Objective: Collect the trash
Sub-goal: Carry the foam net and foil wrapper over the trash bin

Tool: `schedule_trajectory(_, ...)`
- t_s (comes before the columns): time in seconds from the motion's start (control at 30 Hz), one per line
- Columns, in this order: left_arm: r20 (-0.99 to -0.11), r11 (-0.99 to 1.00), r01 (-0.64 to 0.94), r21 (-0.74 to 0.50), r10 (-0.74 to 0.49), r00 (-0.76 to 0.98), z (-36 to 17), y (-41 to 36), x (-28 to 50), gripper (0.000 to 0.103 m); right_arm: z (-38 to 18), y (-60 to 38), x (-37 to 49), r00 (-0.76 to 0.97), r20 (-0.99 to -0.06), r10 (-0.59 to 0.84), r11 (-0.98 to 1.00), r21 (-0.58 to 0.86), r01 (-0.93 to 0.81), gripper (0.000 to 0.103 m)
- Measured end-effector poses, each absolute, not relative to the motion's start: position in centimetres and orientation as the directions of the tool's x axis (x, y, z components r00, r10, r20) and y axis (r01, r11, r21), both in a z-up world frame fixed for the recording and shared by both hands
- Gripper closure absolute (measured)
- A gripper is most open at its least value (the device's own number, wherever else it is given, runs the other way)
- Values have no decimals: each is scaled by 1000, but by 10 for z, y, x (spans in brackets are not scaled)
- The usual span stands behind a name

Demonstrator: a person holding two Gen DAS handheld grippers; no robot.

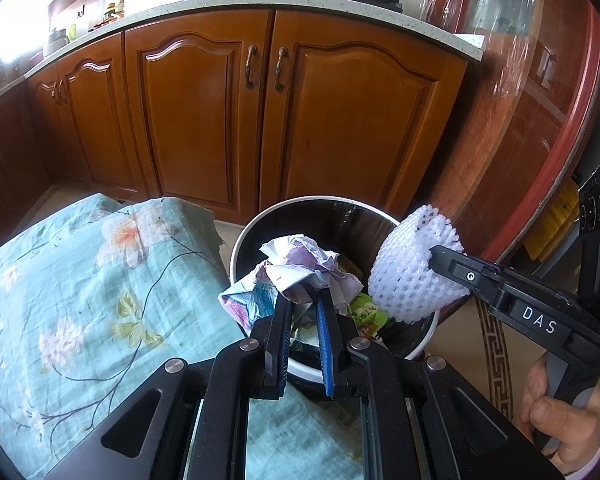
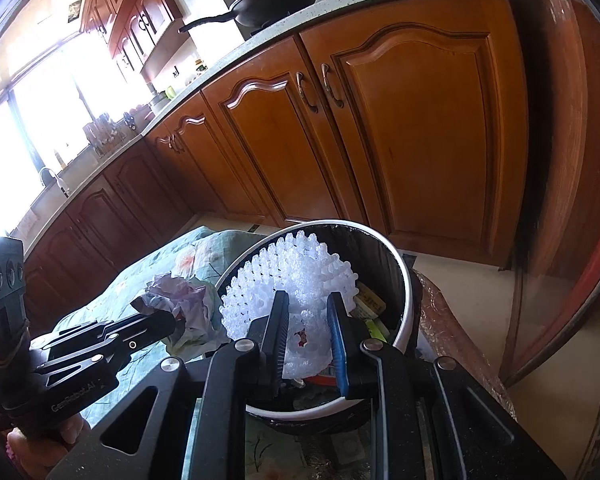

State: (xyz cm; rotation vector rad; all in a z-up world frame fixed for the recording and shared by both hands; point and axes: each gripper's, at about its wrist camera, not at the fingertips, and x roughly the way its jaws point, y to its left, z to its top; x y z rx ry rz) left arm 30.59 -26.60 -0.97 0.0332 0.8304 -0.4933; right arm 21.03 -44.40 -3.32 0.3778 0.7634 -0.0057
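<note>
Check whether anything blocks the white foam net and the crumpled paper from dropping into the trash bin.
Nothing visible does. The right gripper holds the white foam net over the trash bin, and the left gripper holds the crumpled paper over its open mouth. The bin has no lid on it and already holds some wrappers.

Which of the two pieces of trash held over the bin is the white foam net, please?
The one in the right hand-held gripper: the white foam net; the left holds crumpled paper.

White foam net [image 1: 414, 276], black bin with white rim [image 1: 300, 202], teal floral cloth [image 1: 80, 300], orange-brown cabinets [image 1: 228, 120]
</note>
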Motion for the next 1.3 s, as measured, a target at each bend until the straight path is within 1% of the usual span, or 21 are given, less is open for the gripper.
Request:
schedule_trajectory(0.77,-748,890,428,-158,-391,536,-29,-284,325,92,-43,-449,225,700,-702,130,937,317,144,83)
schedule_trajectory(1.3,-753,888,430,-164,-394,527,-30,-284,328,91,-46,-445,235,682,-719,138,944,303,129,83)
